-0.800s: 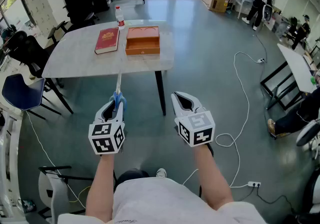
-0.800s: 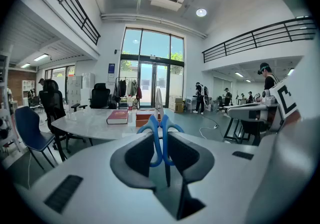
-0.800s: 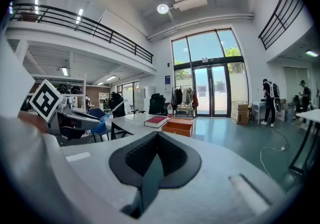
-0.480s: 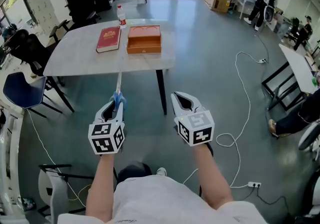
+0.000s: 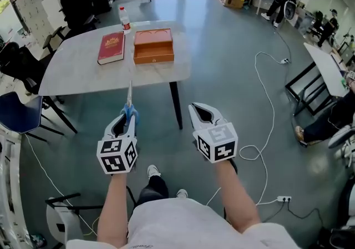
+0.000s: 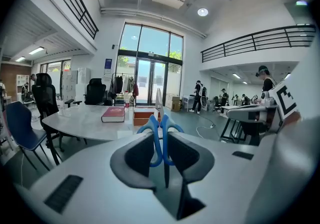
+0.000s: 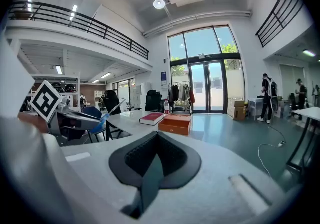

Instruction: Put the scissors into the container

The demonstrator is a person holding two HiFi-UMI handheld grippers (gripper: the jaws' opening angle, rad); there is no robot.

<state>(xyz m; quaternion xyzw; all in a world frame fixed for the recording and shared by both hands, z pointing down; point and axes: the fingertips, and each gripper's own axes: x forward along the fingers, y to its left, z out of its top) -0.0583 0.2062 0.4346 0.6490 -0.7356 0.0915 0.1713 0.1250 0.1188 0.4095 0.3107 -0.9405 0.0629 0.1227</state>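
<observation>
"Left tool (image 5: 125, 121): what has it got?"

"Its jaws are pressed onto the blue handles of the scissors (image 5: 130, 110). The closed blades stick straight out ahead of it, toward the worktop (image 5: 72, 73)."

"And the right tool (image 5: 203, 112)?"

"Jaws together, nothing between them. It is held level with the left one, near it, and both are out over the floor (image 5: 233, 65)."

"Where is the container?"

"An orange box (image 5: 151, 46) stands on the worktop, in the far half toward the right edge. A red book (image 5: 111, 48) lies just beside it on the left. A bottle (image 5: 124, 19) stands at the far edge, behind the gap between them."

"Anything in the box?"

"I cannot tell. From above only plain orange shows, and I can't say whether that is a lid or the box's own floor."

"How do the scissors stand to it?"

"Well apart. In the head view the blade tip overlaps the worktop's near edge, but the left gripper view shows the scissors in the air, short of the worktop. The box lies beyond them, slightly right of the line of the blades."
</observation>
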